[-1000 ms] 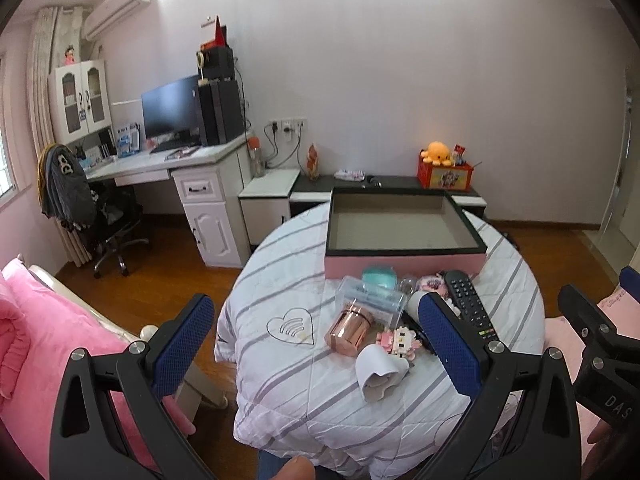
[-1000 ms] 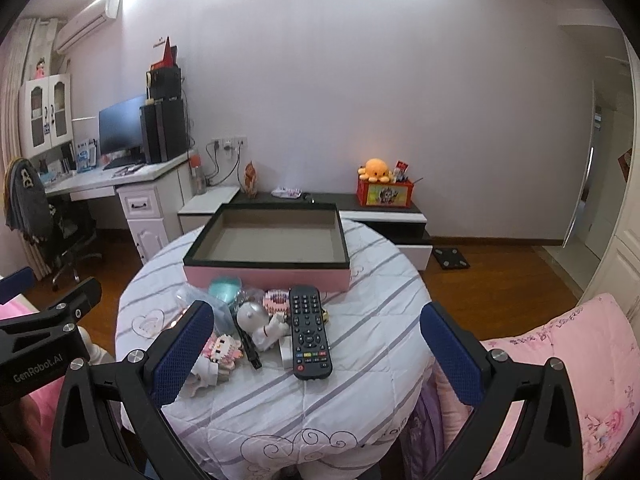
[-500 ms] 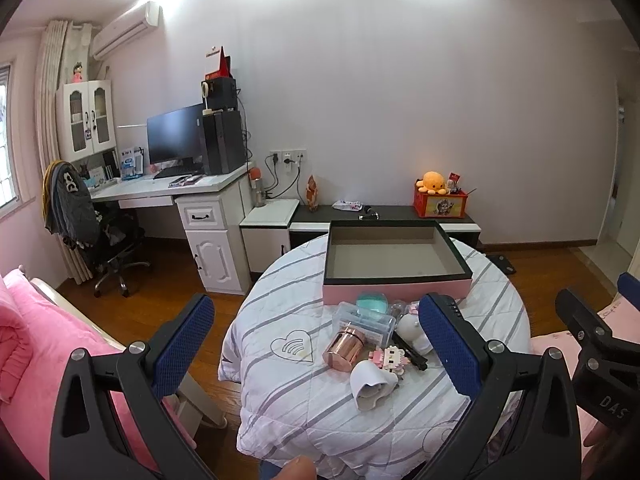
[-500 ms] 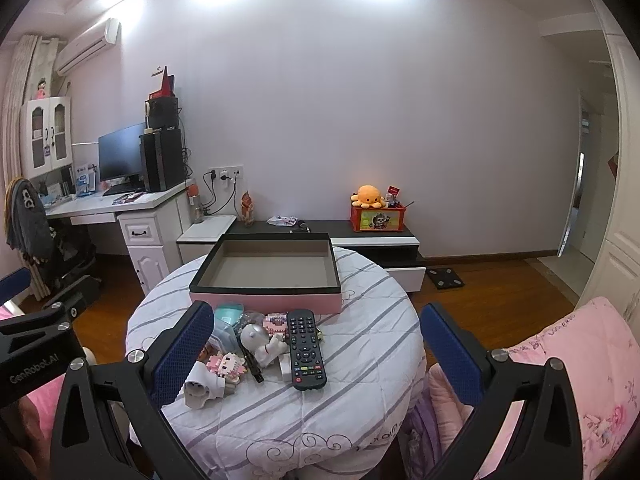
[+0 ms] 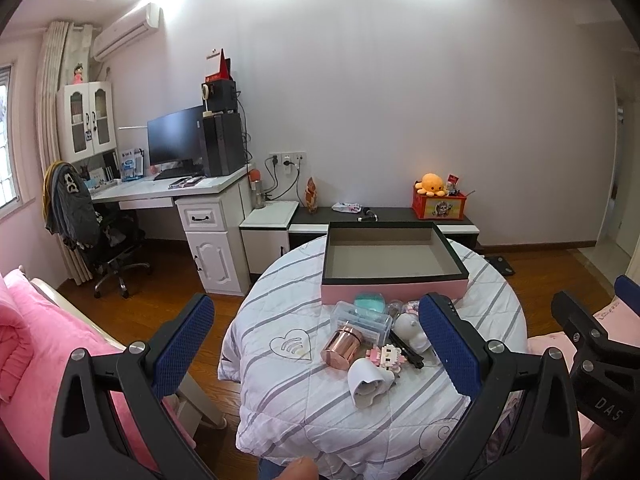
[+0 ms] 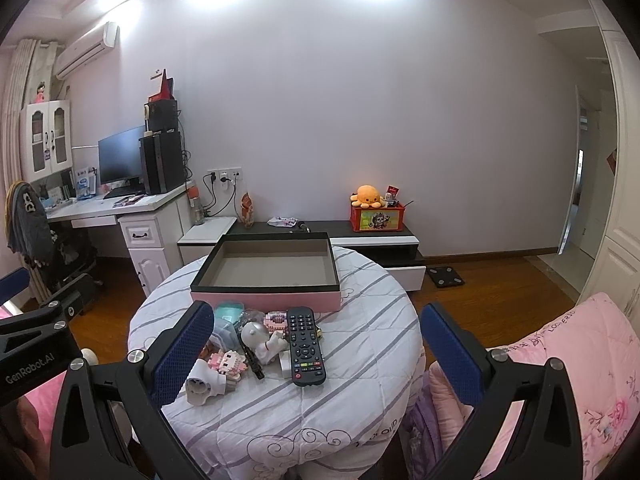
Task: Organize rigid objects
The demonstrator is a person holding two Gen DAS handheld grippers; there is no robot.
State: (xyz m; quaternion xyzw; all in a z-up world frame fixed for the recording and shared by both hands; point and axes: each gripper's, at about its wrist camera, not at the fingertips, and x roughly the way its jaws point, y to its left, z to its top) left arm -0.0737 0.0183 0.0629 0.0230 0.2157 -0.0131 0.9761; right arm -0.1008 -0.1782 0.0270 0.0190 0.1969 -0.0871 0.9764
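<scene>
You hold the left gripper [image 5: 316,344] with its blue pads spread wide and nothing between them, back from the round table [image 5: 280,396] and above its near edge. Your right gripper [image 6: 316,344] is likewise wide apart and holds nothing. The pink box [image 6: 266,270] sits open on the far half of the table. Just in front of the box lies the clutter: a black remote [image 6: 305,346], a white robot figure [image 6: 260,340] left of it, a copper cup [image 5: 342,346] on its side, a clear plastic case [image 5: 360,320], a pink brick toy [image 5: 386,358] and a white plug adapter [image 5: 368,382] nearest you.
</scene>
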